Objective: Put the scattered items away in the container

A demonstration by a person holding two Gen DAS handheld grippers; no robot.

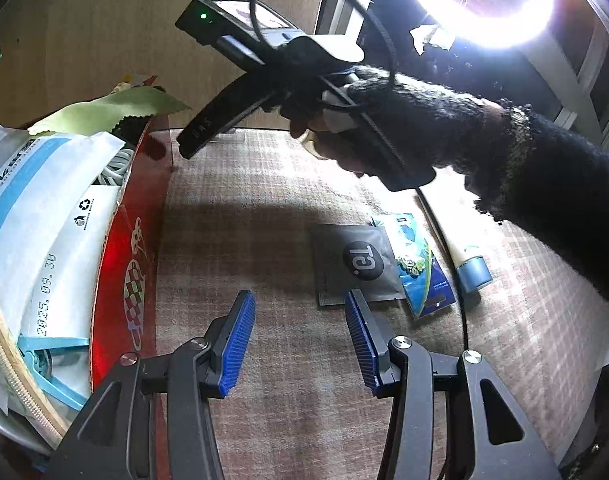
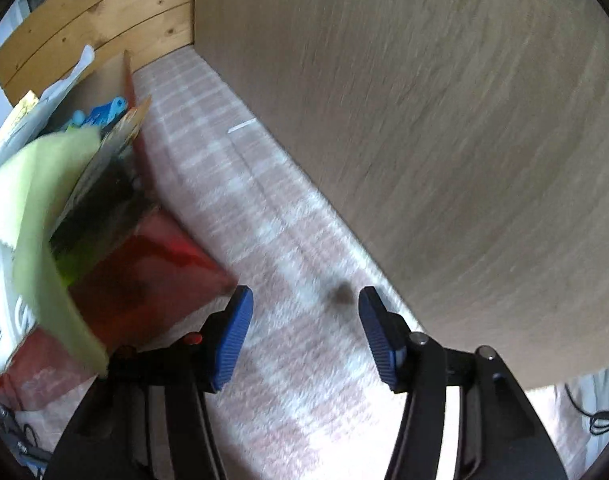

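Note:
A red box (image 1: 116,264) stands at the left, holding white packets, a cable and a pale green cloth (image 1: 116,110). On the checked cloth lie a dark grey sachet (image 1: 354,264), a blue-green packet (image 1: 418,268) and a cream tube with a blue cap (image 1: 470,268). My left gripper (image 1: 300,344) is open above the cloth, just in front of the sachet. In the right wrist view the red box (image 2: 144,276) and green cloth (image 2: 44,208) sit at the left, and my right gripper (image 2: 304,336) is open and empty beside them. The other hand-held tool (image 1: 244,40) hovers near the box.
A wooden panel (image 2: 424,140) walls in the far side. A ring lamp (image 1: 484,0) glares at the top right. A black sleeve (image 1: 544,168) and gloved hand cross above the scattered items. A thin black cable (image 1: 456,280) runs along the cloth by the tube.

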